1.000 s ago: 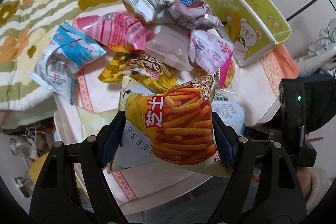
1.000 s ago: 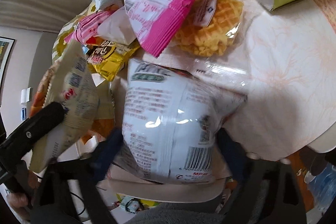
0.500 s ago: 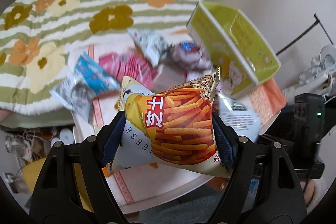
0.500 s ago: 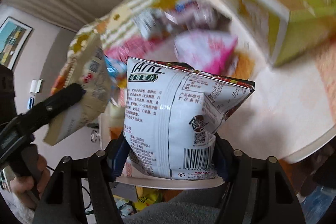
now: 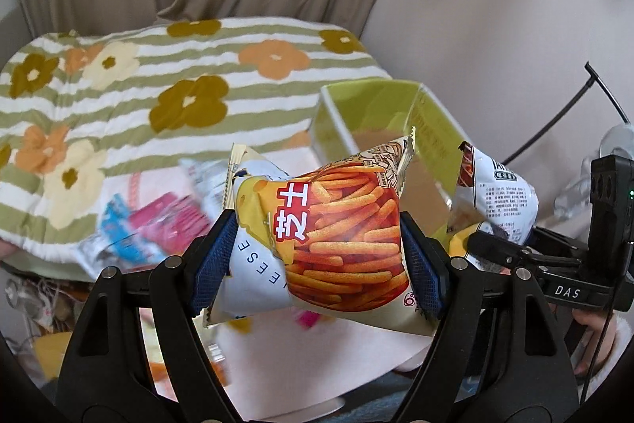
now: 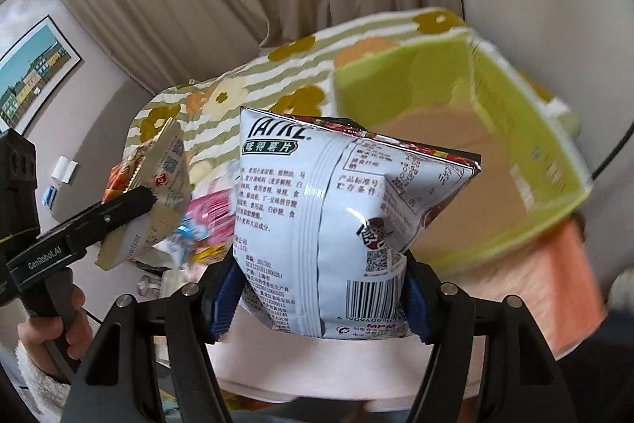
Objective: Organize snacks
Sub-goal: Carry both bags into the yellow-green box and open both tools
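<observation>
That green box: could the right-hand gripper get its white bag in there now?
Probably yes. The green box stands open-topped just beyond the white chip bag in the right gripper, with nothing between them.

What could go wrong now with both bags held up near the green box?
The left claw and right claw carry the cheese stick bag and white chip bag close together toward the green box; they may collide. Both puffy bags are pinched near their lower halves, so one could slip or burst.

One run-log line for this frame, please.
left gripper: shut on cheese sticks bag | right gripper: shut on white chips bag | green box: open, ahead | both bags airborne
</observation>
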`<state>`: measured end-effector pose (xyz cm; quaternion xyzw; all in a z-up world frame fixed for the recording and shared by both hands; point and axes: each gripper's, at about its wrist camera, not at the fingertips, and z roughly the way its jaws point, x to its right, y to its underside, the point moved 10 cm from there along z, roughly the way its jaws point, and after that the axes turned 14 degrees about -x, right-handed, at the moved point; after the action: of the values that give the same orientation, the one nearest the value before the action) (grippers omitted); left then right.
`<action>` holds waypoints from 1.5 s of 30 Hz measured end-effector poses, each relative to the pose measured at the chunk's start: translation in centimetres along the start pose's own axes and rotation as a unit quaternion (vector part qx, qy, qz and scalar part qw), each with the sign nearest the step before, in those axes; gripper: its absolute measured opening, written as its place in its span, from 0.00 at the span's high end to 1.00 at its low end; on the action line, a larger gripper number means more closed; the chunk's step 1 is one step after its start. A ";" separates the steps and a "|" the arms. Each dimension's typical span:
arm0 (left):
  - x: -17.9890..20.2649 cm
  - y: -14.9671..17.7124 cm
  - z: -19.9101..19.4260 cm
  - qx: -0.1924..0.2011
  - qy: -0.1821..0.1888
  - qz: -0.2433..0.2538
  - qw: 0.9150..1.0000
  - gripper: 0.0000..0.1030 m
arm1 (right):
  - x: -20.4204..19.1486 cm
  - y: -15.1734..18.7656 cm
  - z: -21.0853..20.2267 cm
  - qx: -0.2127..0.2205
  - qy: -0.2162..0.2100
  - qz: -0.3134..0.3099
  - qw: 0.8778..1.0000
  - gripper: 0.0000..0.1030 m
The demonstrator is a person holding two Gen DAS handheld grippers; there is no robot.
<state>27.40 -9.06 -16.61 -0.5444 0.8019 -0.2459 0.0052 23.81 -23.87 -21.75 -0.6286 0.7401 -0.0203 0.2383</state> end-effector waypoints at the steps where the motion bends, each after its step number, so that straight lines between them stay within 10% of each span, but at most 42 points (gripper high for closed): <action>1: 1.3 -0.7 0.6 0.002 0.002 -0.003 1.000 0.26 | 1.6 -0.7 -0.6 0.002 0.006 -0.007 1.000 0.37; 12: 11.6 -6.3 9.1 -0.018 -0.024 -0.014 0.999 0.26 | 11.3 -4.7 -2.3 -0.004 0.036 -0.034 0.999 0.37; 24: 14.0 -8.3 17.7 -0.103 -0.039 0.044 0.993 0.24 | 15.6 -5.0 1.4 -0.046 0.047 -0.007 0.998 0.38; 29: 14.0 -8.9 18.7 -0.101 -0.082 0.078 0.988 0.03 | 16.8 -4.8 2.5 -0.058 0.046 0.011 0.997 0.38; 45: 10.6 -6.4 15.2 -0.088 -0.075 0.042 0.992 0.03 | 16.2 -4.3 2.6 -0.070 0.058 -0.003 0.996 0.37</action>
<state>32.82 -26.06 -24.63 -0.5257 0.8398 -0.1324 0.0279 27.20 -39.29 -27.96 -0.6437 0.7504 -0.0058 0.1500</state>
